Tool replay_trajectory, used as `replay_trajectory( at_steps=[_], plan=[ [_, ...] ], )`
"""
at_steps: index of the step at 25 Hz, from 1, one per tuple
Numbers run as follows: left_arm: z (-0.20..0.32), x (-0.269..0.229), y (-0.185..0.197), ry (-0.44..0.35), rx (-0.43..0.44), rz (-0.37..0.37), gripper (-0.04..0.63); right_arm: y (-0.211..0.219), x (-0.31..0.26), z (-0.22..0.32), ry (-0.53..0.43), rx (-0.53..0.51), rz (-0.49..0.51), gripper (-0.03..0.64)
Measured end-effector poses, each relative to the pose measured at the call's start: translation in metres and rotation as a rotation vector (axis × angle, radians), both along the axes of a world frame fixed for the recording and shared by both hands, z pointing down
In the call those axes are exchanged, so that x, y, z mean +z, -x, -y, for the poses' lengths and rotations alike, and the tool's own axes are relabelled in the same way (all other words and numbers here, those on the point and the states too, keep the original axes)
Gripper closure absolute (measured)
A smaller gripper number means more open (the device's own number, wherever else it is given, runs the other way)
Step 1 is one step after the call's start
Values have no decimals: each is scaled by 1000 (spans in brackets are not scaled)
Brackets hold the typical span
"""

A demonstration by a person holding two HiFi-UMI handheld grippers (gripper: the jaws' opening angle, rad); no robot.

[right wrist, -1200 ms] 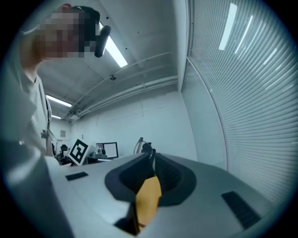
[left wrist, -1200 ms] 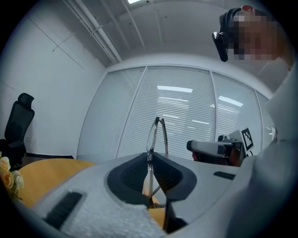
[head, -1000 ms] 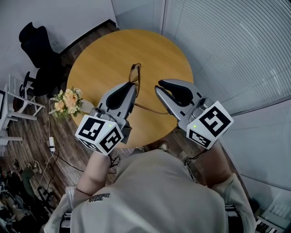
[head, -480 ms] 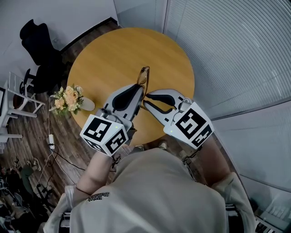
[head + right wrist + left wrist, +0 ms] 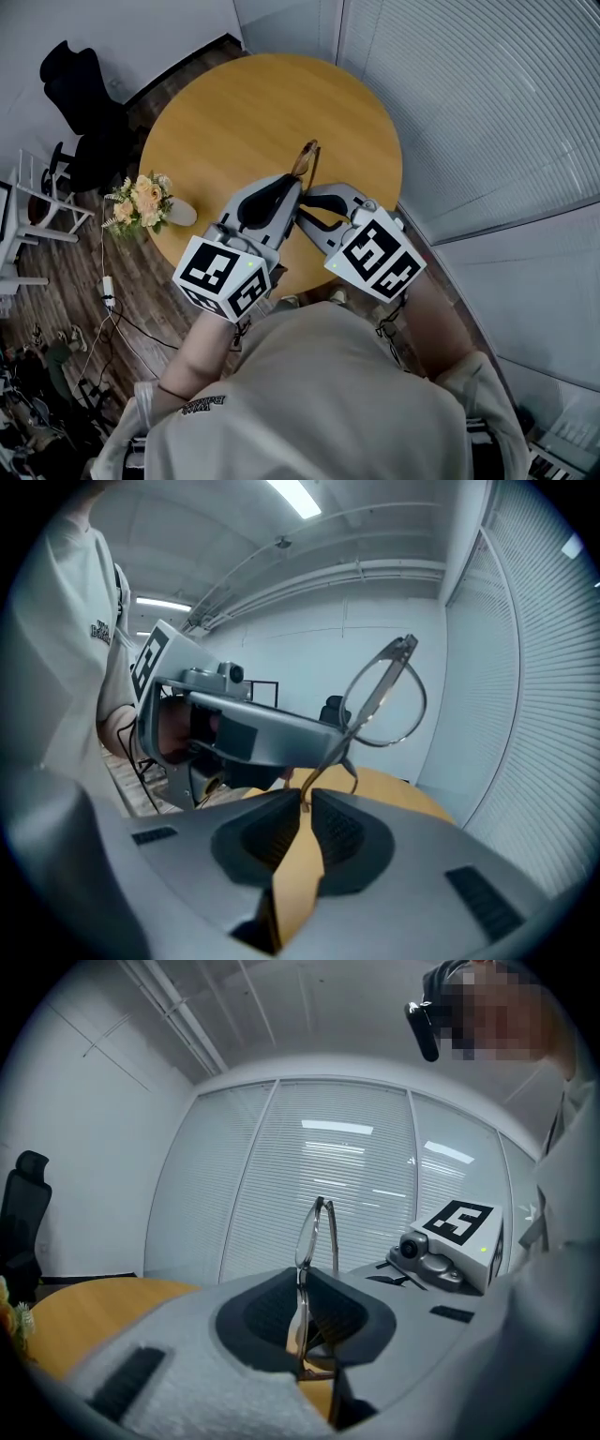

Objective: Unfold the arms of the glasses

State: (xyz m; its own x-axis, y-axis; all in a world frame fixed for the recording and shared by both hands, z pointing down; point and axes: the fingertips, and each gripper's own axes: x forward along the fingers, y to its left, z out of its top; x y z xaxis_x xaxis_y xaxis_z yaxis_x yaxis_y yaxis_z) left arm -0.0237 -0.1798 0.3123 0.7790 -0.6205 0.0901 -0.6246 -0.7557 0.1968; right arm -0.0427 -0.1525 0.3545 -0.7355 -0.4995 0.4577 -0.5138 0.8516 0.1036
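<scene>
Round wooden table below: level left gripper clamps the thin metal-framed glasses upright at frame centre, right gripper beside it tilts down, pinching a temple tip.

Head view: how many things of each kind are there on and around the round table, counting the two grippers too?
Table: 1
Glasses: 1
Grippers: 2 (left gripper, right gripper)
Bunch of flowers: 1
Black chair: 1
Total: 6
</scene>
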Motion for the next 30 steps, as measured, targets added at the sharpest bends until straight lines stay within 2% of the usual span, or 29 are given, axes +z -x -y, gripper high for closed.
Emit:
replay_trajectory(
  at_steps=[5,14,20,30],
  plan=[
    [1,6,5,-11,-14,29,549,0,5,-2,17,1,3,578],
    [4,8,9,-23,-30,38,549,-28,3,-2,-4,41,-28,577],
    [8,3,12,-82,-58,101,549,-46,-3,2,-14,78,-26,577],
    [16,6,23,-87,-99,135,549,-85,-38,5,-91,167,1,577]
  ],
)
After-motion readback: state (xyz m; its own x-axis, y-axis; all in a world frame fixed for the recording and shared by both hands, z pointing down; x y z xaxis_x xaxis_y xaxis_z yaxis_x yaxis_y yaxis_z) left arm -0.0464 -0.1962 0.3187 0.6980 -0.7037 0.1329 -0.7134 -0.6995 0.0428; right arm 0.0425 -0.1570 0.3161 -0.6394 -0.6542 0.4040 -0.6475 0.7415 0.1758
